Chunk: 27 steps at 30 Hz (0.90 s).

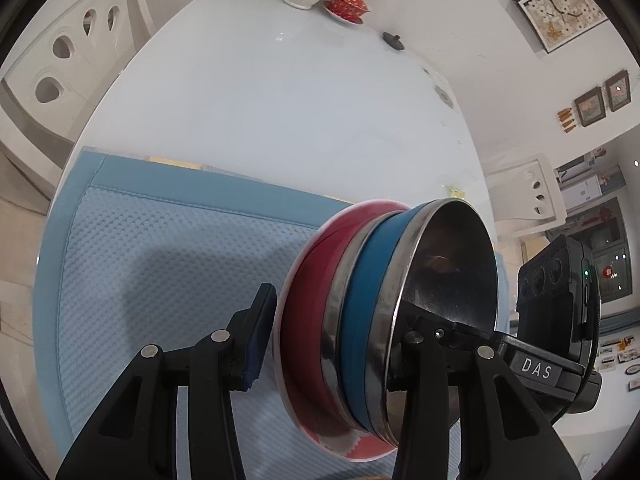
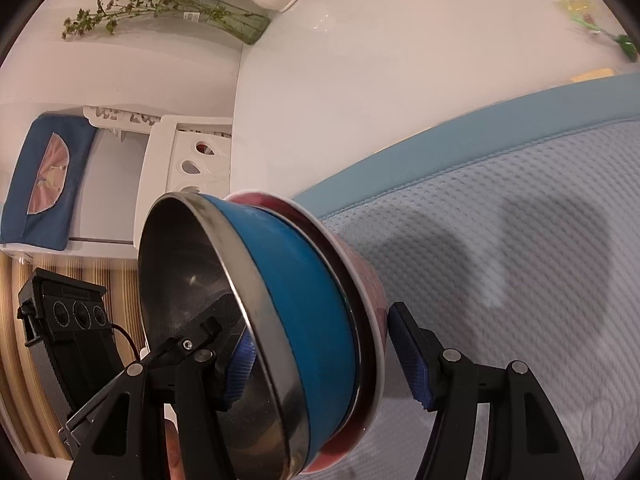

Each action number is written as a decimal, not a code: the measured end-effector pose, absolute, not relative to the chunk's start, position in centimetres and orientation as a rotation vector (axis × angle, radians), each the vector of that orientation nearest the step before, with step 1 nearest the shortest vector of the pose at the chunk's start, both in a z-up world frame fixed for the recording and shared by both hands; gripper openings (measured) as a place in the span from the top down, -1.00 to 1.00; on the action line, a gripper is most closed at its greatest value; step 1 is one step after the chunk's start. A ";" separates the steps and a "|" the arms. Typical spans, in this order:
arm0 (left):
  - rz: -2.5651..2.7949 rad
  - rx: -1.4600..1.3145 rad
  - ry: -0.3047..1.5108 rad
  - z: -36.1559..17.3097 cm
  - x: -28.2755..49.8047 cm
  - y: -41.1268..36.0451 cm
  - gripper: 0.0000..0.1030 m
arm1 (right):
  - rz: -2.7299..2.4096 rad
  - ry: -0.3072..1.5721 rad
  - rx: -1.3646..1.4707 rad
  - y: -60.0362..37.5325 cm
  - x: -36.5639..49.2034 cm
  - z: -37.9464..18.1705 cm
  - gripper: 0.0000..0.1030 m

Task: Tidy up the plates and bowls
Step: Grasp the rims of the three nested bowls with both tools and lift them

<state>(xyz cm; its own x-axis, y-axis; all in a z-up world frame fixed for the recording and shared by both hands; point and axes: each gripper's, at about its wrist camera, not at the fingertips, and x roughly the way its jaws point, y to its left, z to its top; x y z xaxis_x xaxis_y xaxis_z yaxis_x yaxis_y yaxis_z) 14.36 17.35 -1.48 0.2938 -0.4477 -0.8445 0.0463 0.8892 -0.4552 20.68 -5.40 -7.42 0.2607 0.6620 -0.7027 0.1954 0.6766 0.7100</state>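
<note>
- A white counter (image 1: 280,100) carries a pale blue mat (image 1: 160,264) that looks bare, with vases and a red cup set at the far edge.
- Held in the air over the mat is a nested stack tipped on its side: a blue bowl (image 1: 360,300) with a steel lining sits inside a red bowl (image 1: 308,304) on a pink plate.
- The left claw (image 1: 332,332) and the right claw (image 2: 320,360) each straddle the stack's rim, one finger inside, one outside, seemingly pinching it.
- Judged progress: the stacking looks done; setting the stack down likely remains.
</note>
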 end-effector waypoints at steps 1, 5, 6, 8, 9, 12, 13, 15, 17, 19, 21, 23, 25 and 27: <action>-0.346 -0.379 1.235 -1.2 14.1 17.2 0.24 | 0.363 1.299 0.814 -5.6 20.4 -7.0 -0.21; -0.373 -0.362 1.233 0.0 13.0 16.5 0.24 | 0.335 1.284 0.821 -6.4 19.0 -5.4 -0.21; -0.378 -0.356 1.235 0.2 12.6 16.3 0.24 | 0.325 1.282 0.826 -6.6 18.4 -5.0 -0.21; -0.380 -0.363 1.248 0.4 11.9 16.1 0.24 | 0.304 1.284 0.844 -7.0 17.6 -4.6 -0.21; -0.385 -0.362 1.251 0.6 11.5 16.0 0.24 | 0.291 1.286 0.860 -7.1 17.1 -4.5 -0.21; -0.410 -0.335 1.260 0.9 10.2 15.4 0.24 | 0.258 1.282 0.899 -7.6 15.3 -4.2 -0.21; -0.418 -0.326 1.266 1.0 9.8 15.2 0.24 | 0.248 1.280 0.909 -7.7 14.7 -4.1 -0.21; -0.432 -0.307 1.275 1.1 8.8 14.7 0.24 | 0.224 1.275 0.927 -8.0 13.2 -3.9 -0.21; -0.441 -0.294 1.290 1.2 7.6 14.2 0.24 | 0.203 1.275 0.940 -8.2 12.0 -3.7 -0.21; -0.443 -0.289 1.299 1.4 6.4 14.0 0.24 | 0.189 1.280 0.945 -8.3 10.6 -3.5 -0.21; -0.446 -0.291 1.305 1.5 5.1 13.9 0.24 | 0.183 1.289 0.939 -8.5 9.2 -3.0 -0.21; -0.446 -0.300 1.314 1.6 4.0 13.9 0.24 | 0.179 1.296 0.929 -8.6 8.2 -2.6 -0.21; -0.445 -0.303 1.316 1.7 2.6 13.7 0.24 | 0.184 1.303 0.917 -8.8 7.0 -2.3 -0.21; -0.442 -0.305 1.316 1.8 1.4 13.5 0.24 | 0.191 1.315 0.915 -9.0 5.8 -2.2 -0.21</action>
<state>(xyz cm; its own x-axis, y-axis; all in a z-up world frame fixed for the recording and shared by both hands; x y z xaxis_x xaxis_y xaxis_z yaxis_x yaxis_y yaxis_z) 1.36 13.46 1.84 0.1878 -0.4762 -0.8590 0.1381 0.8787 -0.4569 5.83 -9.00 -2.22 0.2930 0.6003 -0.7441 0.3633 0.6500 0.6674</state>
